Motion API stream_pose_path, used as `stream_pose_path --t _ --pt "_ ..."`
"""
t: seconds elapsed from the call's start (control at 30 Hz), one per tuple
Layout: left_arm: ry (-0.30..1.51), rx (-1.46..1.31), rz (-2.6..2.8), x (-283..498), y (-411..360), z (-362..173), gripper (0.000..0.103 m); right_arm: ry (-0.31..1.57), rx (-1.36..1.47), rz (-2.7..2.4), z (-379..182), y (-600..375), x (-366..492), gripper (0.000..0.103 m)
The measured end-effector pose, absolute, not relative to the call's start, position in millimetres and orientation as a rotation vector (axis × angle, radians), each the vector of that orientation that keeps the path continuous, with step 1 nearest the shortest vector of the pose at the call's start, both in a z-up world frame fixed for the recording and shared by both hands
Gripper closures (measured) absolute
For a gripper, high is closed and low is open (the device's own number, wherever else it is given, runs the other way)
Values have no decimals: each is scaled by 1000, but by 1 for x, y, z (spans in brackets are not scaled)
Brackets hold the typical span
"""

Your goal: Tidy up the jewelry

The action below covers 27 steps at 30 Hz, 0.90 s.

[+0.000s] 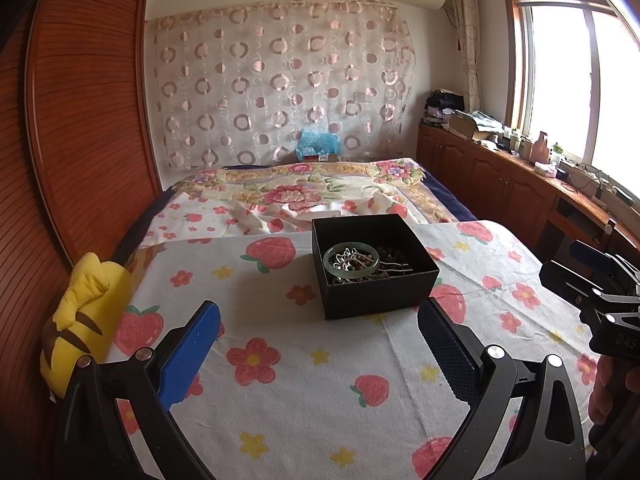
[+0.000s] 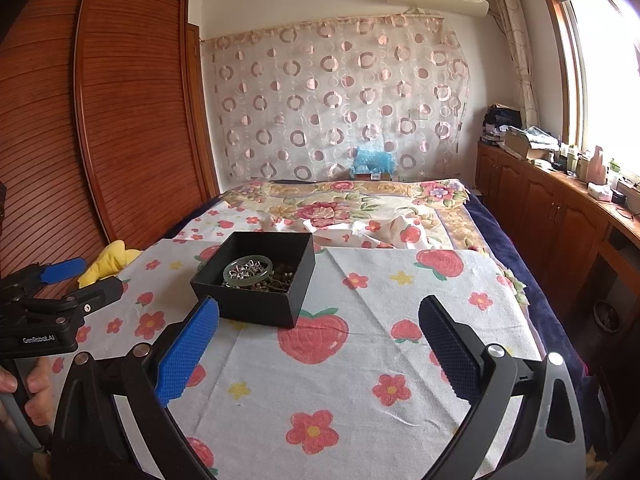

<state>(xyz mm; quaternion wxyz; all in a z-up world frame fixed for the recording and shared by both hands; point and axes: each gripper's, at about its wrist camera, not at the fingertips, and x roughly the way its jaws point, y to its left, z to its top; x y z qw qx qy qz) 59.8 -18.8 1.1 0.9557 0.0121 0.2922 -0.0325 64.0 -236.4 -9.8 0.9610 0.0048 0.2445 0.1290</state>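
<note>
A box [image 1: 376,268] sits on a cloth-covered board [image 1: 320,380] laid across the bed [image 1: 312,192], nearer the board's far edge than its near edge. In the box a bangle [image 1: 352,261] lies on top of beads [image 1: 394,258] and a hairpin [image 1: 390,267]. A plush toy [image 1: 86,320] lies at the board's left edge, against the wardrobe [image 1: 80,120]. Along the bed's right side runs a cabinet [image 1: 500,176] under the window [image 1: 572,80]. A curtain [image 1: 280,80] hangs behind the bed's far end.

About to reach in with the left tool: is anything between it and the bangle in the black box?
Only the black box's near wall. The green bangle lies on top of the other jewelry, uncovered; the left tool is open, with bare cloth ahead of it. Approach from above.
</note>
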Motion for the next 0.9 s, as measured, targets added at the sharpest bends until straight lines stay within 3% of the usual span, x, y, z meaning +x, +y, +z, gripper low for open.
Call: stream_pose_path --t 0.9 --pt "592 24 -66 60 -19 0 7 494 16 259 -9 -238 64 2"
